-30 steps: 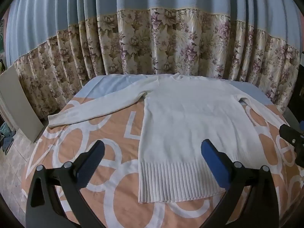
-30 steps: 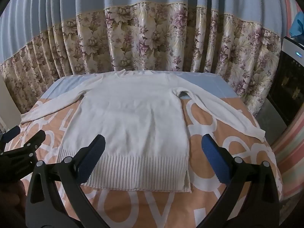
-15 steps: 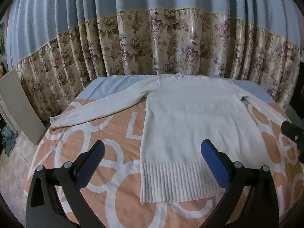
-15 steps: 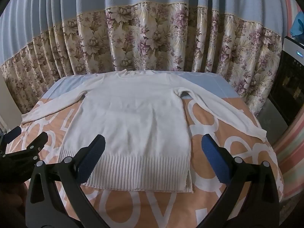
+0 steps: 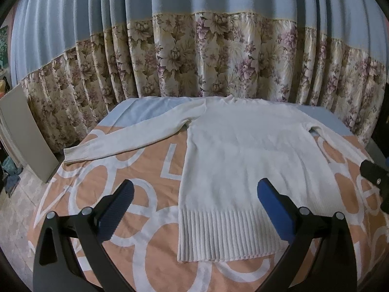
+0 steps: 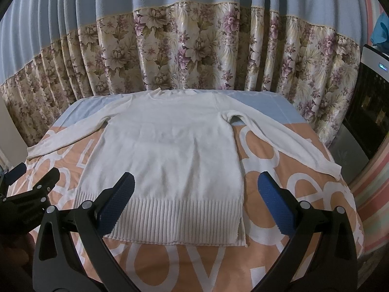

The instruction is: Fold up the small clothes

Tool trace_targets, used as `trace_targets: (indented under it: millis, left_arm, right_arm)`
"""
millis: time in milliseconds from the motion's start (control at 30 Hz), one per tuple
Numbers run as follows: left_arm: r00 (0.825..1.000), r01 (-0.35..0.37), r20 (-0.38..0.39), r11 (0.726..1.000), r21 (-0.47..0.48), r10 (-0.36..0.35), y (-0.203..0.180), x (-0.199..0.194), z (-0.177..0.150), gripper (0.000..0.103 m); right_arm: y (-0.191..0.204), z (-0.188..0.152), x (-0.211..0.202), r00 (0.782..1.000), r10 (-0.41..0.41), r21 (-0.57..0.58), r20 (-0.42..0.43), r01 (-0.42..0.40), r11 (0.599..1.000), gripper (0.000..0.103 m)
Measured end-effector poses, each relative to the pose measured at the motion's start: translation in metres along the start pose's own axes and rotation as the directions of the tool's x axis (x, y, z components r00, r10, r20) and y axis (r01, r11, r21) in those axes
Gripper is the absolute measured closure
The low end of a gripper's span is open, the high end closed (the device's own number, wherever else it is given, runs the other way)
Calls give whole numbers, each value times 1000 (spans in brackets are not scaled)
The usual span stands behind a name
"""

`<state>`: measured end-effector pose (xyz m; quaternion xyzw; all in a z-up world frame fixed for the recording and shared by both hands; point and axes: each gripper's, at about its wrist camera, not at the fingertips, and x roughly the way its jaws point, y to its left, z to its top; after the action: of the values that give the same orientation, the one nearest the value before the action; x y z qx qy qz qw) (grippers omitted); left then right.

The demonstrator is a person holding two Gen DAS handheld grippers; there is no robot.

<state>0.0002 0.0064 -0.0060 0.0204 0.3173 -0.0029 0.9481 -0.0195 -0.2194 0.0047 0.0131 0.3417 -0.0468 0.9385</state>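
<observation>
Compared with a second ago, both wrist views sit slightly lower and nearer the bed, and the sweater's ribbed hem has slid a little down the frame; the garment itself lies as it did. The left gripper point(image 5: 194, 194) hangs with its blue-padded fingers point(image 5: 116, 209) spread wide, holding nothing, above the hem's left corner. The right gripper point(image 6: 194, 192) is likewise spread wide and empty, over the hem's right half. The white knit sweater point(image 6: 170, 146) lies flat, sleeves angled outward, on the orange-and-white patterned bedspread point(image 6: 304, 194). Beyond hangs a floral curtain point(image 5: 218, 56).
</observation>
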Motion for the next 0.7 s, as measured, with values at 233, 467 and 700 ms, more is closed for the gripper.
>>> trace_targets:
  millis: [233, 467, 700]
  left_arm:
    - [1000, 6, -21, 1000, 1, -6, 0, 1, 2, 2]
    - [999, 5, -45, 999, 36, -4, -6, 3, 0, 2]
    - [999, 8, -46, 1000, 22, -7, -4, 3, 2, 2]
  right_arm:
    - [-6, 0, -1, 1000, 4, 13, 3, -4, 1000, 3]
    - [-7, 0, -1, 1000, 7, 11, 3, -7, 1000, 3]
    - [-8, -1, -1, 1000, 3, 16, 2, -3, 1000, 3]
